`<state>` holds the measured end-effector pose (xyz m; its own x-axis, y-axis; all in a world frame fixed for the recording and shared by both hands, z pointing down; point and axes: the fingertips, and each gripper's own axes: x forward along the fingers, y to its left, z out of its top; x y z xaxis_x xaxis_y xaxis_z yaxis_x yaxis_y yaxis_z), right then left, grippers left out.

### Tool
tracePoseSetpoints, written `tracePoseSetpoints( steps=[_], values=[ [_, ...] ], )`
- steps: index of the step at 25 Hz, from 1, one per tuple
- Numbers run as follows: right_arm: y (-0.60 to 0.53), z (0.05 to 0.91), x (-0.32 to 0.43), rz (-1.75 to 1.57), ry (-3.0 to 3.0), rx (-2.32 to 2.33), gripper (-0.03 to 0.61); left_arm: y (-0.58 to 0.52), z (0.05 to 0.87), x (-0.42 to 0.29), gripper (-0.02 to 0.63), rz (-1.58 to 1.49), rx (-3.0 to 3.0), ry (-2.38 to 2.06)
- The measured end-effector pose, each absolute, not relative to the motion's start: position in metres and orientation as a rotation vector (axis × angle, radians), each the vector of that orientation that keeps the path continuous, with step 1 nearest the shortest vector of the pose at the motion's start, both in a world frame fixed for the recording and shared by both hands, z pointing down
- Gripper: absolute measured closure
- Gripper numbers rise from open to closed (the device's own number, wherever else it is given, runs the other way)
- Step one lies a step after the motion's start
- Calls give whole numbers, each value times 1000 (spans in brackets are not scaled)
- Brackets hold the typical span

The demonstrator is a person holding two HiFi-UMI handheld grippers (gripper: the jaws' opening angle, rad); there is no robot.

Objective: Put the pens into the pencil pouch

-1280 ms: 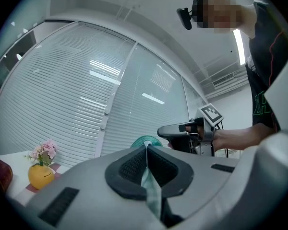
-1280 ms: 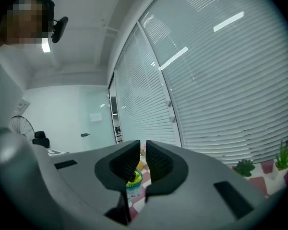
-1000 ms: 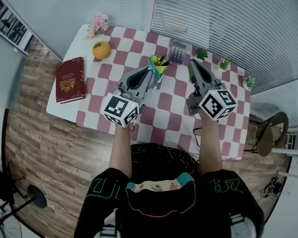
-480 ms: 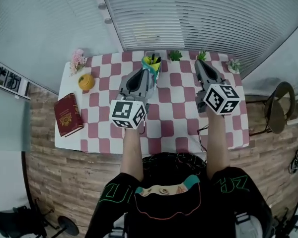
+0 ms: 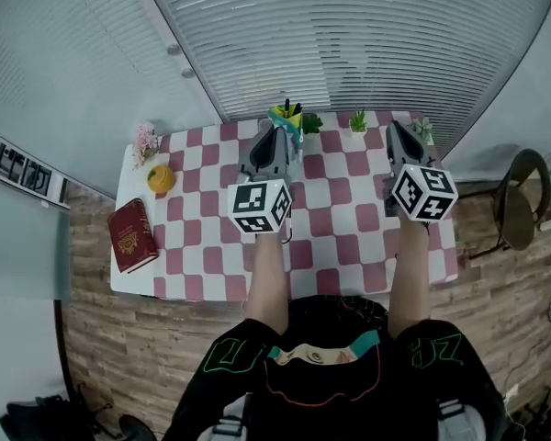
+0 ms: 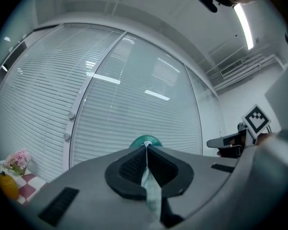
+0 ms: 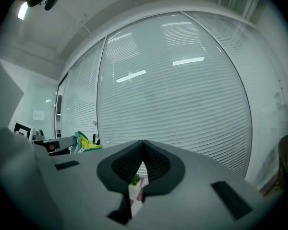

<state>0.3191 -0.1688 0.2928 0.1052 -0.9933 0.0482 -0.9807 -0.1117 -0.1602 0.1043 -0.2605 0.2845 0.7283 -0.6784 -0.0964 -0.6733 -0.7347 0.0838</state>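
In the head view my left gripper [image 5: 275, 134] is held out over the far side of the checkered table [image 5: 331, 237], shut on the teal and yellow pencil pouch [image 5: 288, 118]. Dark pens [image 5: 292, 108] stick out of the pouch's top. The left gripper view shows the gripper [image 6: 146, 148] with a strip of teal pouch fabric [image 6: 149, 183] pinched between its pads. My right gripper [image 5: 397, 131] is level beside it to the right, shut with nothing in it. From the right gripper [image 7: 143, 142] the pouch [image 7: 86, 143] shows at the far left.
A red book [image 5: 132, 235], a yellow fruit-shaped thing [image 5: 161, 178] and pink flowers [image 5: 145, 139] sit at the table's left end. Small potted plants [image 5: 358, 119] line the far edge below the window blinds [image 5: 349, 44]. A chair [image 5: 519, 200] stands to the right.
Both grippers have travelled toward the table's far edge and the blinds, the pouch still held in the left one. The head view has swung, so the table now lies square.
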Motion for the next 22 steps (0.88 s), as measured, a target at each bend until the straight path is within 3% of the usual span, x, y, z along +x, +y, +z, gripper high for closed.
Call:
tracePoseSetpoints(
  steps=[8, 22],
  values=[
    [-152, 293, 344, -161, 2050, -2300, 577, -241, 301, 147, 612, -119, 2869, -1149],
    [-144, 294, 351, -158, 2082, -2287, 575, -233, 282, 158, 612, -155, 2869, -1200]
  ],
)
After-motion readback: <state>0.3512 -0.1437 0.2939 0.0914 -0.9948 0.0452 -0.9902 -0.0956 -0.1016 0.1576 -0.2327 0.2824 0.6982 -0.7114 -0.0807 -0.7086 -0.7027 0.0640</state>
